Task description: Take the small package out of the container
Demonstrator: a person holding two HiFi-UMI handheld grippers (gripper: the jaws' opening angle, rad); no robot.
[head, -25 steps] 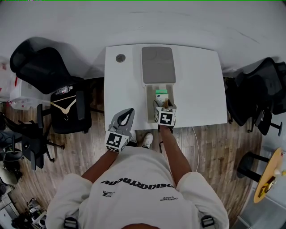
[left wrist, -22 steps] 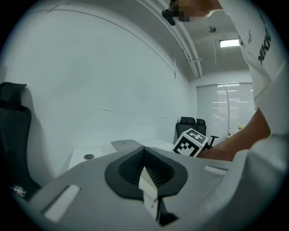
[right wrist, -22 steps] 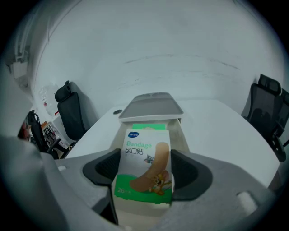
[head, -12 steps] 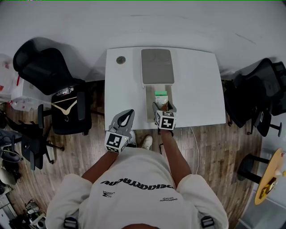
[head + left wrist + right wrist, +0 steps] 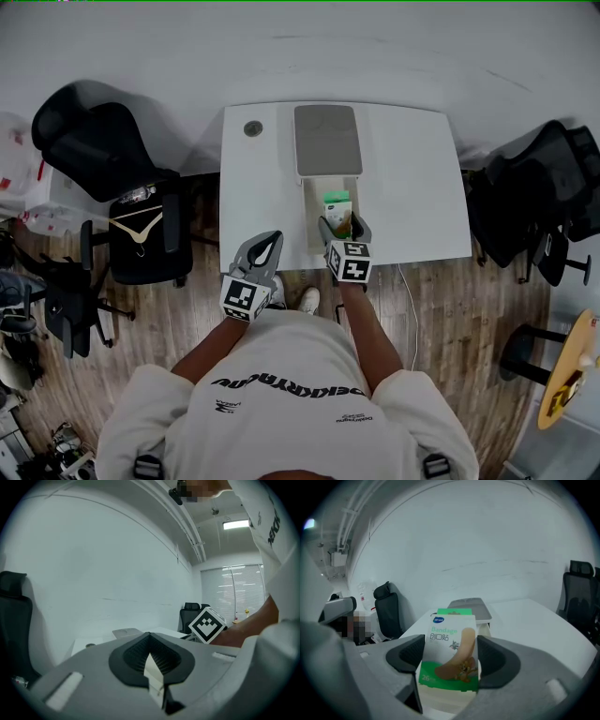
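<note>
right hand-held gripper [image 5: 339, 226]: clamped on the small package [image 5: 449, 641], pinching its two sides
package spot: upright, over the open container [image 5: 310, 211] on the table [image 5: 412, 187]
left hand-held gripper [image 5: 151, 663]: pinched together, empty, off the table's front edge
tip: I'd go straight up, box level, steady squeeze, so it doesn't snag the walls

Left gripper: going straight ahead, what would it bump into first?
Probably the white table; the left gripper points at its front edge, though height is unclear, so it might pass just over.
</note>
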